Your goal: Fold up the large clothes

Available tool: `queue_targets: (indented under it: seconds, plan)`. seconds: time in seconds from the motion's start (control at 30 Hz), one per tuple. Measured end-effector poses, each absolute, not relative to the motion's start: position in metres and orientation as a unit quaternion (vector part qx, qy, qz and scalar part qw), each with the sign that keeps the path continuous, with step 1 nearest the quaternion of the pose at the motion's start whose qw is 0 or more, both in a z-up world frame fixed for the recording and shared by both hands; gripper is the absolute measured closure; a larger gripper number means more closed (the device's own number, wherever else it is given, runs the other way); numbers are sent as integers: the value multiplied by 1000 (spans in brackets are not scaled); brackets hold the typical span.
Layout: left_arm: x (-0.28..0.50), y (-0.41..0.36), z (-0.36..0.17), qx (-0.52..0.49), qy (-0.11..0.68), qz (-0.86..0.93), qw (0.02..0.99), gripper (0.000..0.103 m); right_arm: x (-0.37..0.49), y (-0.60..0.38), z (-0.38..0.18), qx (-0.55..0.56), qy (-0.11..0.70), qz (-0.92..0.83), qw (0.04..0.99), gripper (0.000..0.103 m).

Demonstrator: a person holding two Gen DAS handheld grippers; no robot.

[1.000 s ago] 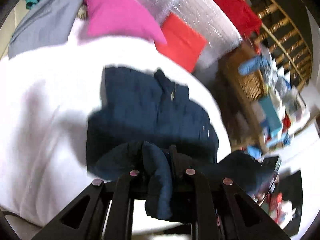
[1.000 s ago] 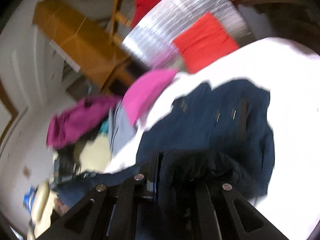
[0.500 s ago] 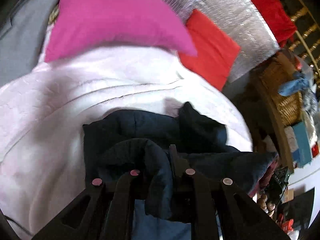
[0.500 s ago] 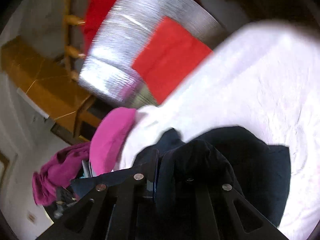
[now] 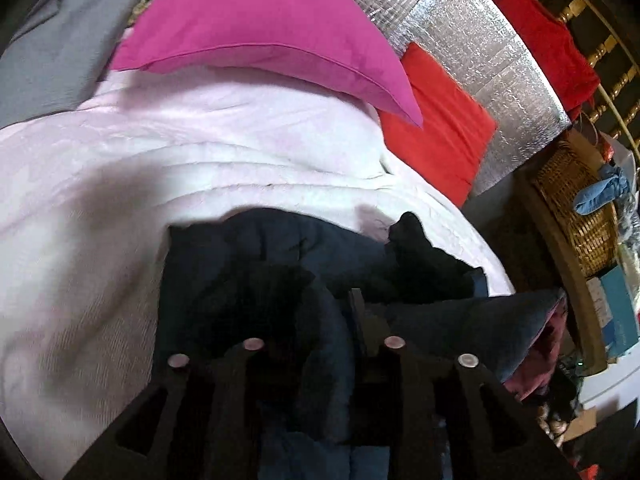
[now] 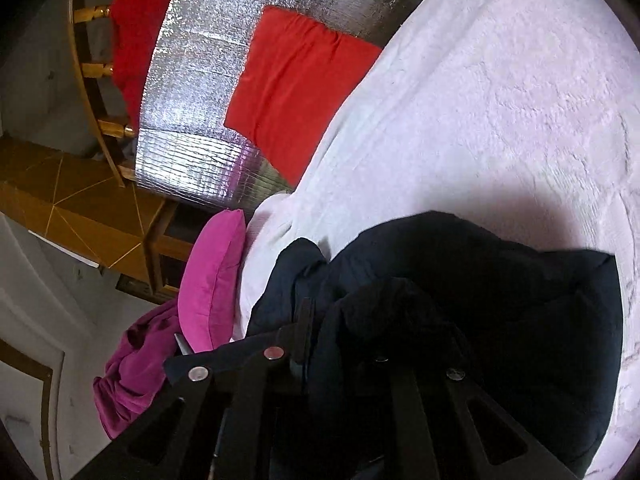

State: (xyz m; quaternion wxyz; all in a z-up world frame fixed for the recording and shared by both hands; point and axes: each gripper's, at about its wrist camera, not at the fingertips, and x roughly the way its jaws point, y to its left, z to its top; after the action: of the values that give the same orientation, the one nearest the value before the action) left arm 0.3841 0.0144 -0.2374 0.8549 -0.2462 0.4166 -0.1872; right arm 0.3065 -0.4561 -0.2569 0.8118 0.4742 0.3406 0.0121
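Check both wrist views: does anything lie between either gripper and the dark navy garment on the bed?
Nothing visible does. The left gripper and right gripper each already have folds of the navy garment bunched between their fingers, over the white bedspread.

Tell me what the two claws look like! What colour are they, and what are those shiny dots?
Both claws are matte black. The left claw and the right claw each have flat angular arms with triangle-shaped holes cut through them. The shiny dots are small round silver studs, four on each. No cables, labels, sleeves or hands show in either view.
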Motion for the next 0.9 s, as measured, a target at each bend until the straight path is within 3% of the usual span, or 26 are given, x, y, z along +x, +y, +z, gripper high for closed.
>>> queue_targets:
  seconds: [0.3,0.37,0.43,0.5,0.77,0.9]
  plan:
    - [334,15,-216,-227,387,-107,887,40,295,-444,-250,443,326,-9,835,86]
    - [316,22,-197,-229,353,-95,902,32,290,-443,-244,450,322,-8,833,72]
    - [295,31,-182,-238,319,-72,914,25,282,-440,-234,454,307,-1,836,33]
    - [281,37,-177,-251,306,-66,916,24,273,-433,-222,444,300,-15,844,17]
    - [255,38,-213,-265,402,-63,874,24,230,-409,-202,440,321,-10,838,16]
    - [238,44,-222,-281,412,-61,864,24,203,-399,-192,450,324,-5,832,16]
